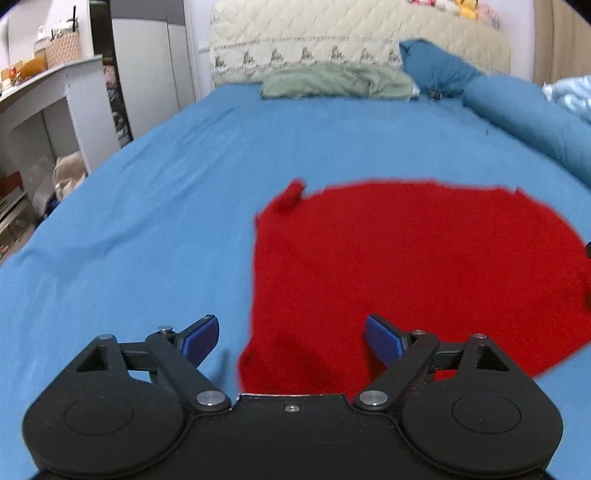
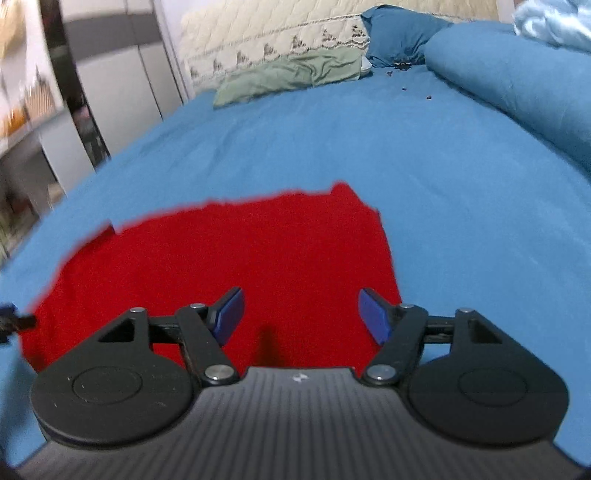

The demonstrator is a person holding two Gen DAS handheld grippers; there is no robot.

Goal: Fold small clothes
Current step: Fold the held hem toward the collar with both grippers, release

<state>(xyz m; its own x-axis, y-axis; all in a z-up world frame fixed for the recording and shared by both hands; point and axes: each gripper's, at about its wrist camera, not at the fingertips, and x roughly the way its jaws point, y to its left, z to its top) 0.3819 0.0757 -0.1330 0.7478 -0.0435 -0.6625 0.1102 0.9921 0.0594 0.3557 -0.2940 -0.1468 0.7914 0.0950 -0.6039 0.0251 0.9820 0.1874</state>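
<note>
A red garment (image 1: 413,266) lies flat on the blue bed sheet (image 1: 147,206). My left gripper (image 1: 291,339) is open and empty, hovering over the garment's near left corner. In the right wrist view the same red garment (image 2: 236,258) fills the lower middle. My right gripper (image 2: 301,317) is open and empty over the garment's near right part. The left gripper's tip (image 2: 11,321) shows at the left edge of the right wrist view. A small flap (image 1: 291,194) sticks up at the garment's far left corner.
A green folded cloth (image 1: 336,83) and blue pillows (image 1: 436,68) lie at the headboard (image 1: 332,33). A rolled blue duvet (image 2: 517,81) runs along the right side. A white shelf unit (image 1: 44,110) and wardrobe stand left of the bed.
</note>
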